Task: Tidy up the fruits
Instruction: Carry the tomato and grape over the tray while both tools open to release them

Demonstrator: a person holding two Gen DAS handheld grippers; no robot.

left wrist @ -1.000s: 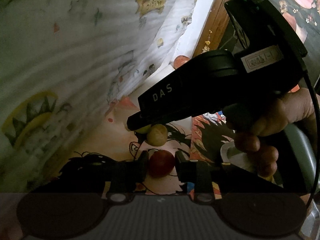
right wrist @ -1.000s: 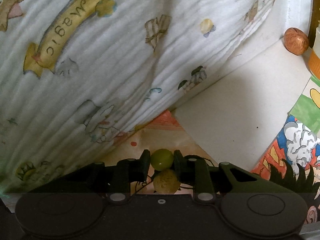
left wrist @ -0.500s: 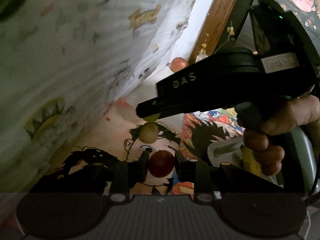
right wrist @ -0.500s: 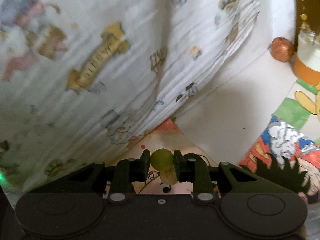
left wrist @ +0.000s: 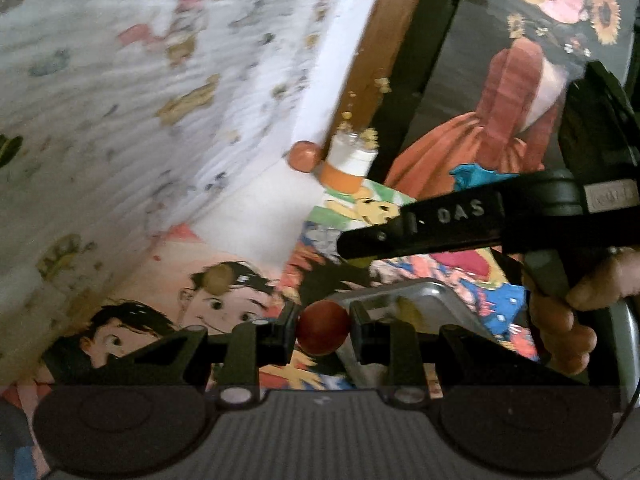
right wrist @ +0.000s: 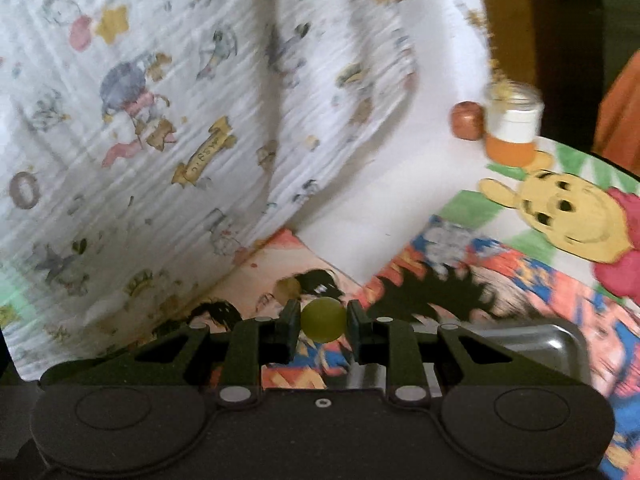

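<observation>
The left gripper (left wrist: 323,334) has its jaws clamped on a small red fruit (left wrist: 323,330), lifted clear of the picture-covered bench (left wrist: 248,236). The right gripper (right wrist: 323,322) likewise pinches a small green fruit (right wrist: 323,319) between its jaws. A tan fruit (left wrist: 218,278) lies on the bench just beyond them, beside the hanging printed cloth (right wrist: 160,120). A metal tray (right wrist: 532,338) sits to the right, near both grippers. Farther back, a brown fruit (right wrist: 467,121) rests against a white-and-orange jar (right wrist: 514,132).

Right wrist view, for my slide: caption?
Right gripper holding a small round green fruit above a cartoon-print mat.
</observation>
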